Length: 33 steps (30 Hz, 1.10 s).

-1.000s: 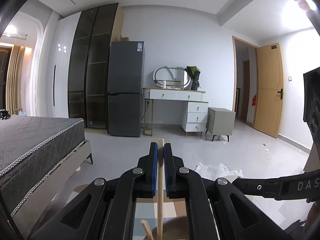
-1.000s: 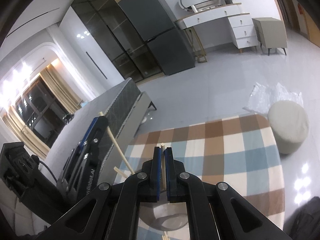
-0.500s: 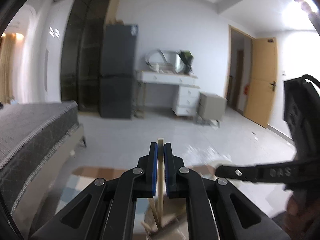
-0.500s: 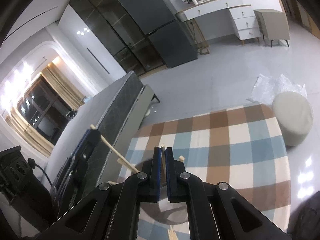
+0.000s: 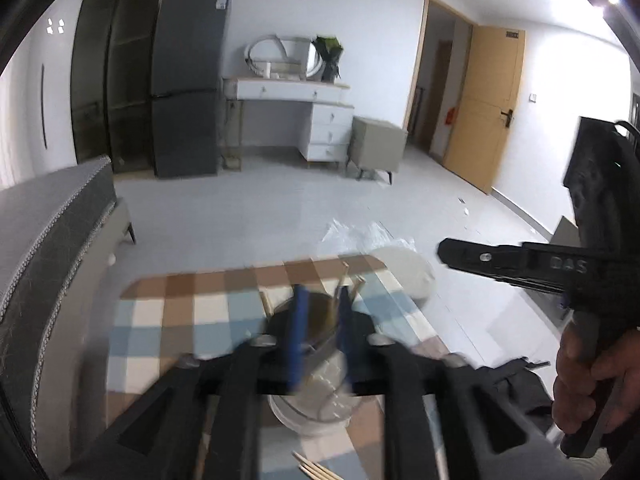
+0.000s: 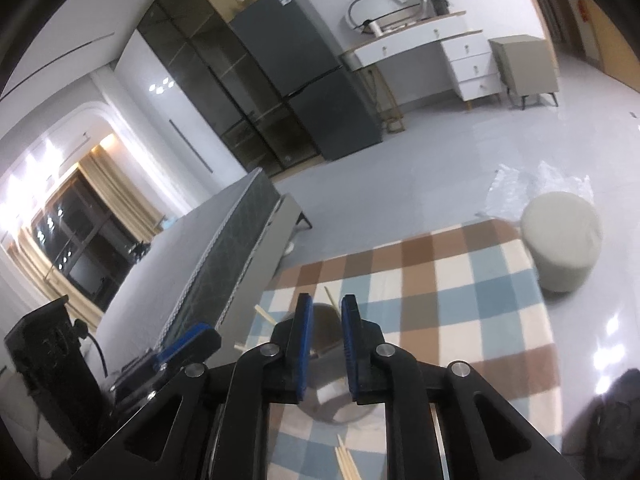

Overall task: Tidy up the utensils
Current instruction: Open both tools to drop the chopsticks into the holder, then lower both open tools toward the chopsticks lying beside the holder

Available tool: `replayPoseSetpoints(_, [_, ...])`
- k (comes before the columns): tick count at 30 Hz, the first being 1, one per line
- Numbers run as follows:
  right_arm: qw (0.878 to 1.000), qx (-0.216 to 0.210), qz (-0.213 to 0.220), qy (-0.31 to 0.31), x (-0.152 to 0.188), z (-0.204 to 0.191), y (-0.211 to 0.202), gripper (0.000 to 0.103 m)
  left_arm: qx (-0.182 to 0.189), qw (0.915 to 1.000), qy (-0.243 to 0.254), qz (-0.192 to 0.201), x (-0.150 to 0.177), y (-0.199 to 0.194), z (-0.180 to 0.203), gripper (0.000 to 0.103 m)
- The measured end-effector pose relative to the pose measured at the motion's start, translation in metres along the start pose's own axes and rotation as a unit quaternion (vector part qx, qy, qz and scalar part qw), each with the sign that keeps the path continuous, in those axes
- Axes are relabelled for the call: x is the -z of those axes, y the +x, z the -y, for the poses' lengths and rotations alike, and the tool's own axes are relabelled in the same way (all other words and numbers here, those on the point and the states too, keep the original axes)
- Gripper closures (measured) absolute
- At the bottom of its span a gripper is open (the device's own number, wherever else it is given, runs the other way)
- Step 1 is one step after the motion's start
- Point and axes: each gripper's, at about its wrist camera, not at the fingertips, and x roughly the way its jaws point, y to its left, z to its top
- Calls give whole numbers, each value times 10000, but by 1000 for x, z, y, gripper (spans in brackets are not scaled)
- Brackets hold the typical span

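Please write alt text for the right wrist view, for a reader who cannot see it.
The right hand-held gripper hangs open, nothing between its blue pads, over a cup holding chopsticks on a checked tablecloth. More chopsticks lie loose nearer the camera. Behind are a bed and a round stool.

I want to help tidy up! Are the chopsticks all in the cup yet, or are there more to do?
Partly done. Several chopsticks already lean in the cup on the checked cloth. Right now nothing is in hand: the left gripper and right gripper have just been opening, with no stick between their pads. Still left: a few loose chopsticks lying on the cloth in front of the cup.
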Motion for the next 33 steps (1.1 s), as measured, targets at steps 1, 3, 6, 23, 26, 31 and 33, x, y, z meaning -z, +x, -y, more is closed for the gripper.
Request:
replayPoseSetpoints(1, [10000, 20, 17, 23, 2, 1, -5, 88, 71, 9998, -118, -155, 0, 3, -2, 56])
replayPoseSetpoints(3, [9999, 75, 68, 71, 7, 4, -19, 88, -20, 9994, -219, -286, -3, 4, -1, 55])
replayPoseSetpoints(6, [9998, 157, 98, 85, 16, 5, -36, 87, -204, 9993, -262, -191, -3, -11, 6, 54])
replayPoseSetpoints(23, [9944, 176, 783, -695, 88, -35, -106, 55, -1441, 9828, -1125, 272, 42, -117, 17, 17])
replayPoseSetpoints(26, [9927, 108, 852, -849, 105, -40, -111, 44, -1486, 9819, -1111, 390, 52, -131, 26, 10])
replayPoseSetpoints(31, [9913, 59, 859, -993, 127, -41, -114, 33, -1511, 9818, -1051, 460, 71, -141, 40, 5])
replayPoseSetpoints(33, [9907, 99, 840, -1064, 137, -39, -113, 28, -1458, 9815, -1173, 413, 84, -140, 42, 4])
